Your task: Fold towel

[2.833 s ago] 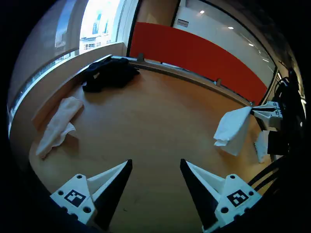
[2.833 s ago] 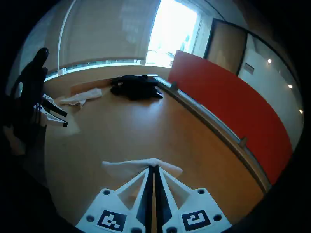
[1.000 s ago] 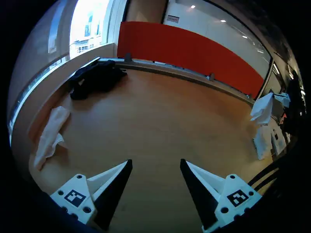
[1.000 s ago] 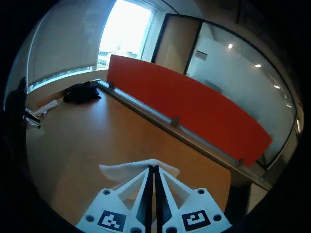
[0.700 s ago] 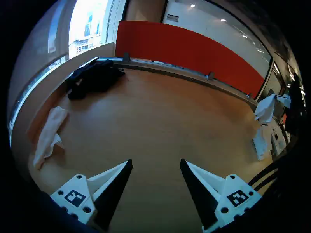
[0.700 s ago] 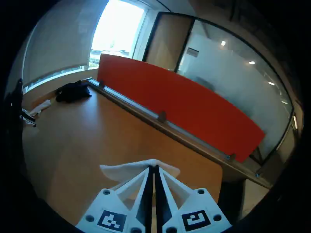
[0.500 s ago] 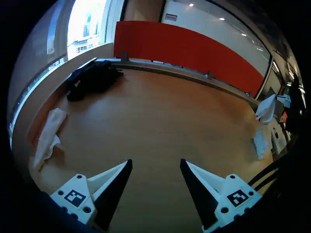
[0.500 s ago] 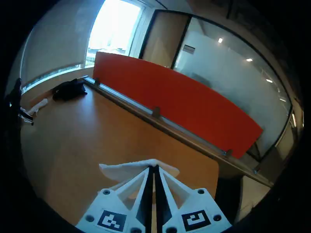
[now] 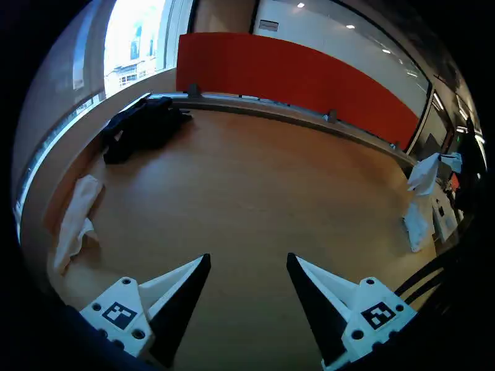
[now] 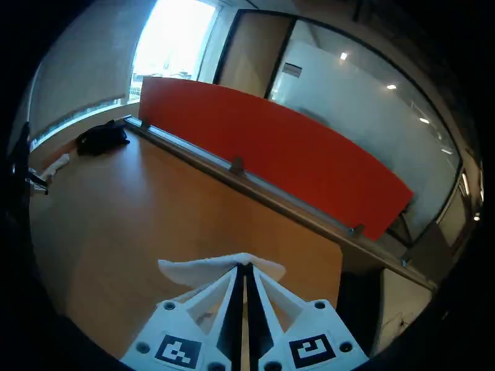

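A white towel (image 10: 213, 269) is pinched at its edge between the fingers of my right gripper (image 10: 243, 267), which is shut on it above the wooden table (image 10: 154, 216). In the left gripper view that same towel (image 9: 423, 175) hangs at the far right table edge, from the right gripper (image 9: 450, 162). My left gripper (image 9: 247, 257) stands open over bare wood with nothing between its fingers. A second white towel (image 9: 74, 221) lies crumpled by the left edge, also seen as a towel (image 10: 55, 164) far off.
A black garment (image 9: 142, 120) lies at the far left corner of the table, near the window. A red divider panel (image 9: 291, 74) on a rail runs along the far edge. More white cloth (image 9: 417, 226) lies under the hanging towel.
The right gripper has swung to the right with the towel still pinched, so its view now shows more of the divider and the table's end. The left gripper has barely shifted.
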